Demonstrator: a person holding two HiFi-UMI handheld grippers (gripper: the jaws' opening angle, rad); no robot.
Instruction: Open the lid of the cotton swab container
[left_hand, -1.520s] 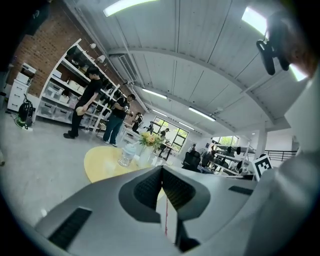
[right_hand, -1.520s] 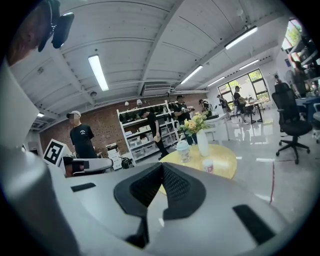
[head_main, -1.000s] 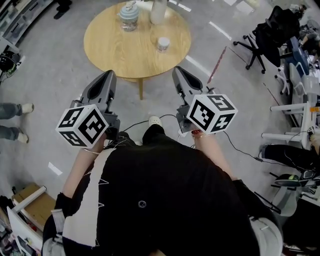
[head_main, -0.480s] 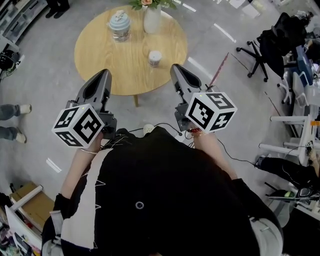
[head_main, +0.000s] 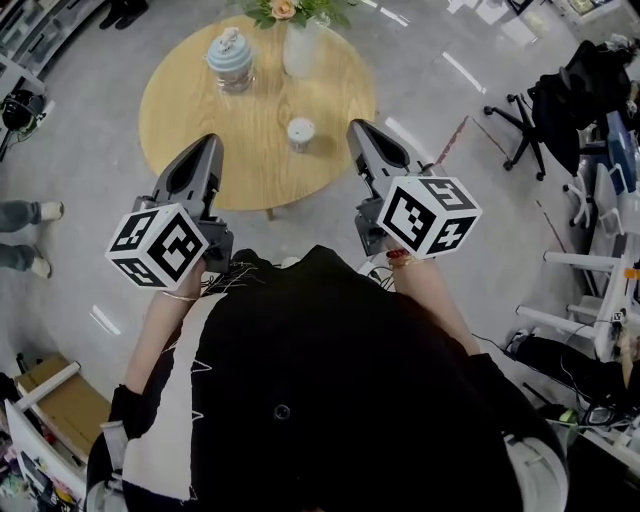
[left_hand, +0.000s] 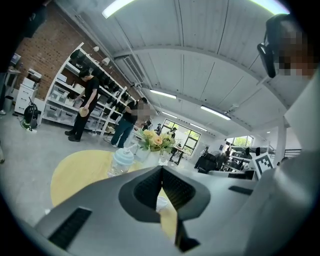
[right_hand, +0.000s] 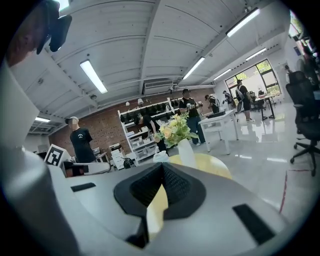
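You have walked up on the round worktop (head_main: 190, 110) over the last second, and both tools have come forward with you. The tips that were hanging over bare floor now sit over its near edge. The left tongs (head_main: 207, 147) are fully closed with nothing in them, and their own view shows the two pads meeting in a thin line. The right tongs (head_main: 359, 130) are pressed together and empty as well. The small white pot (head_main: 300, 133), which I take to be the cotton swab container, stands with its lid on. It is ahead of you in the gap between the two tools, nearer the tip of the right tongs than the left, and touching neither. From the left tongs it shows low down, just past the closed pads. Further ahead of the left tongs is a jar (head_main: 229, 60) with a pale blue lid. A white vase (head_main: 299, 52) of flowers (head_main: 283, 10) stands beyond the pot, well out of your way. So the approach is nearly done but the real work has not begun. Before you can steady the pot and lift its lid, you probably need to open at least one pair of tongs. The pot looks light, so it may slide or tip if you nudge it with closed tips.
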